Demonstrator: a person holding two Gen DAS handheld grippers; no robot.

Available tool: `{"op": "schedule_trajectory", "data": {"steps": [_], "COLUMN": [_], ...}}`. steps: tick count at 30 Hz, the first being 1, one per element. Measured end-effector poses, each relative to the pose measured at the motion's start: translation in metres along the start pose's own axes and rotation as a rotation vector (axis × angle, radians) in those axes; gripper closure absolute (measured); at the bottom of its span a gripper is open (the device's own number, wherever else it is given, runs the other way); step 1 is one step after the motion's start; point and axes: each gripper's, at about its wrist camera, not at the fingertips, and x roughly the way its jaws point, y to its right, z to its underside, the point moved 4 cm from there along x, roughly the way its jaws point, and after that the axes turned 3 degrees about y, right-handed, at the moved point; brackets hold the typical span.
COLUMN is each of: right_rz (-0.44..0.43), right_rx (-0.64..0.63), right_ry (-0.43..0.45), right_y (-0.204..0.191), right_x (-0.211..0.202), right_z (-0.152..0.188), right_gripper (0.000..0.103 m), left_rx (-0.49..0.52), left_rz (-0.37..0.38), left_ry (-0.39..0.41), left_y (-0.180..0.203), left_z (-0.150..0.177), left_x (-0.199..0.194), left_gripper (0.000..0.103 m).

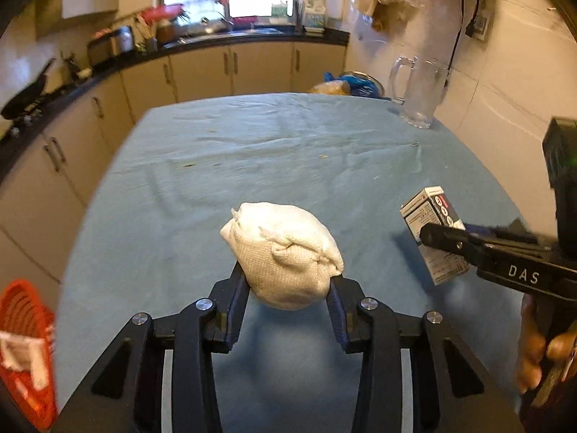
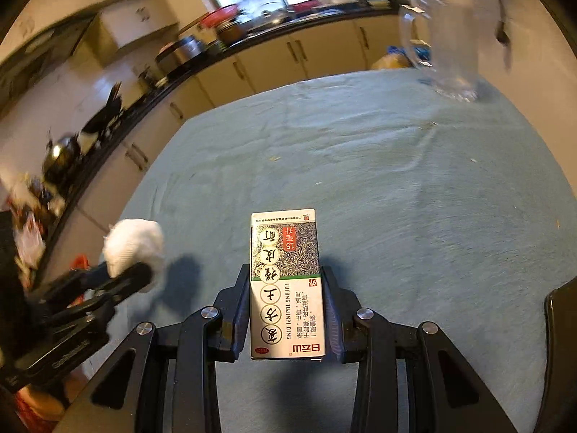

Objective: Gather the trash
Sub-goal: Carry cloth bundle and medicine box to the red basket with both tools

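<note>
My left gripper (image 1: 288, 281) is shut on a crumpled white paper-towel wad (image 1: 285, 252) and holds it above the blue tablecloth (image 1: 288, 151). My right gripper (image 2: 286, 288) is shut on a small medicine box (image 2: 286, 281) with green-and-white print and holds it above the cloth. In the left wrist view the right gripper (image 1: 438, 240) with the box (image 1: 432, 223) is at the right. In the right wrist view the left gripper (image 2: 130, 278) with the wad (image 2: 133, 245) is at the left.
An orange basket (image 1: 25, 353) with some paper in it sits at the lower left, beside the table. A clear glass pitcher (image 1: 420, 90) stands at the table's far right corner. Small crumbs (image 1: 324, 157) lie on the cloth. Kitchen counters (image 1: 234, 39) run behind and to the left.
</note>
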Motion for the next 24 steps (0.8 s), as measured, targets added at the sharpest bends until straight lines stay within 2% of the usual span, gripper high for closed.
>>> {"op": "schedule_trajectory", "data": {"steps": [6, 15, 24], "right_rz": [0.018, 0.042, 0.041], "right_rx": [-0.093, -0.161, -0.196], "right_ry": [0.014, 0.052, 0.043], "right_y": [-0.048, -0.087, -0.113], "right_x": [-0.008, -0.026, -0.027], "right_z": [0.030, 0.057, 0.072], "right_gripper": [0.064, 0.064, 0.064], "left_rx": [-0.006, -0.027, -0.055], "left_rz": [-0.072, -0.069, -0.066], "left_ry": [0.048, 0.075, 0.084], "left_y": [-0.028, -0.046, -0.059], "left_z": [0.031, 0.063, 0.079], "left_x": [-0.039, -0.066, -0.078], "left_gripper": [0.064, 0.064, 0.064]}}
